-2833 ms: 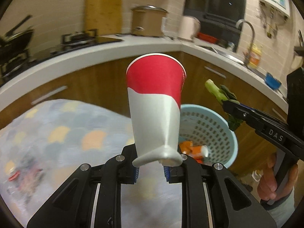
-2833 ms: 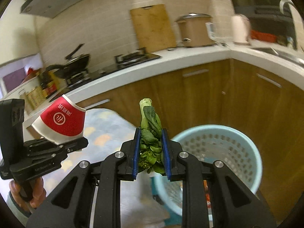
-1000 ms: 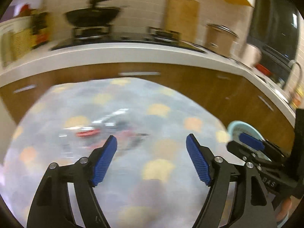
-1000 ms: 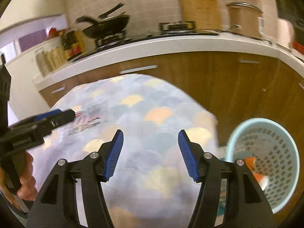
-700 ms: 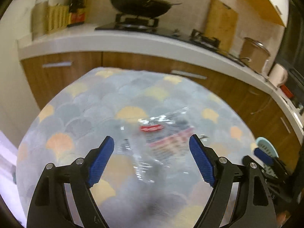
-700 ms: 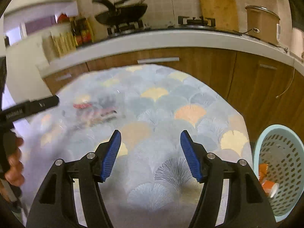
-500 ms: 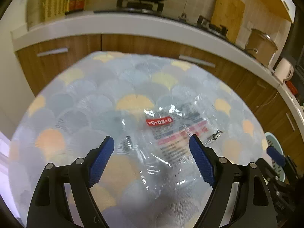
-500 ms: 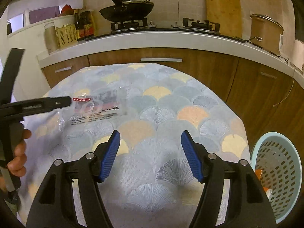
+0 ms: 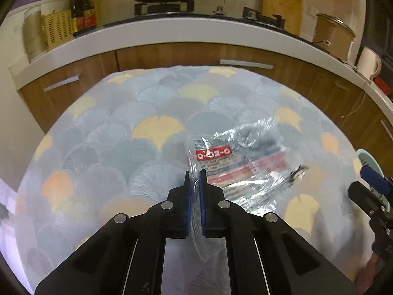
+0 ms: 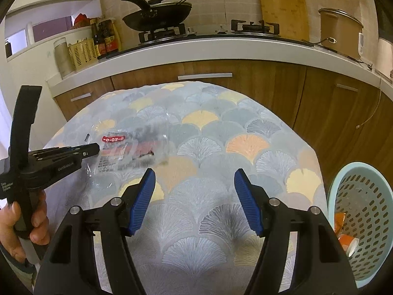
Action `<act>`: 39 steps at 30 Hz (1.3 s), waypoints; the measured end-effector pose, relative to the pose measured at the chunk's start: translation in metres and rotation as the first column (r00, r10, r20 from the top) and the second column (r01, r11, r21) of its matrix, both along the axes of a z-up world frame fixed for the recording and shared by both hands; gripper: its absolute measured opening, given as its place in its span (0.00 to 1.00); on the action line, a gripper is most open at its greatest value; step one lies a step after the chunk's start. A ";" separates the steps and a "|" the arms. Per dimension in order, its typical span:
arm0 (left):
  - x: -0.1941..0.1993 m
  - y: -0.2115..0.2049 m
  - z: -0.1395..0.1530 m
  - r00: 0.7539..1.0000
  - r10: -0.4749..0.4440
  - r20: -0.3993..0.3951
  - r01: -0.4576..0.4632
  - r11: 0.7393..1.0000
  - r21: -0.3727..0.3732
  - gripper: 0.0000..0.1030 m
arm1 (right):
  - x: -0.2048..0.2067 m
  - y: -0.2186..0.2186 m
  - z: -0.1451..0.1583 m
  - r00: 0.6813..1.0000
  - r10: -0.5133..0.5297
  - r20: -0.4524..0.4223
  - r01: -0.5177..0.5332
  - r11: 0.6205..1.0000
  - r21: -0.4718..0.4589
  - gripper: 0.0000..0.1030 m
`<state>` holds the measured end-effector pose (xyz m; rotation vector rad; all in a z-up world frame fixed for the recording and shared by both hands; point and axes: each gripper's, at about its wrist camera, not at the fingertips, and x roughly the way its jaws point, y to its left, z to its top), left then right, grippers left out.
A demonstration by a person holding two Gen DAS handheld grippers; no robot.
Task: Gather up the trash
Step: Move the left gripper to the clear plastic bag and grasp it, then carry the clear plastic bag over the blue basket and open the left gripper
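Left gripper (image 9: 195,175) pinching near edge of clear plastic wrapper (image 9: 242,166), blue pads closed tight on crumpled film. Rest of wrapper, with red label, lying on table's fan-patterned tablecloth (image 9: 110,147), extending right of jaws. Right gripper (image 10: 194,183) hovering over cloth with jaws spread wide, holding nothing. Light-blue perforated trash basket (image 10: 363,191) standing beside table at right, orange scraps showing inside. Beyond table: wooden cabinets, white countertop (image 10: 221,45), black wok (image 10: 157,14) sitting on stove.
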<state>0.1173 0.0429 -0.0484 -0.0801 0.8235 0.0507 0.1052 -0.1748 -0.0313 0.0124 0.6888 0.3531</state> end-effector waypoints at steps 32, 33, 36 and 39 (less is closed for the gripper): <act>-0.043 -0.080 0.110 0.910 -0.235 0.343 0.312 0.931 -0.189 0.03 | -0.043 -0.113 0.053 0.968 -0.225 0.112 0.212 0.970 0.119 0.61; -0.042 -0.085 0.111 0.907 -0.244 0.344 0.321 0.928 -0.189 0.03 | -0.046 -0.120 0.055 0.963 -0.241 0.117 0.228 0.967 0.116 0.61; -0.040 -0.107 0.112 0.896 -0.276 0.349 0.357 0.914 -0.194 0.03 | -0.052 -0.140 0.060 0.953 -0.276 0.122 0.262 0.958 0.117 0.61; -0.036 -0.131 0.108 0.886 -0.309 0.345 0.393 0.896 -0.205 0.03 | -0.059 -0.159 0.063 0.938 -0.322 0.130 0.312 0.946 0.090 0.61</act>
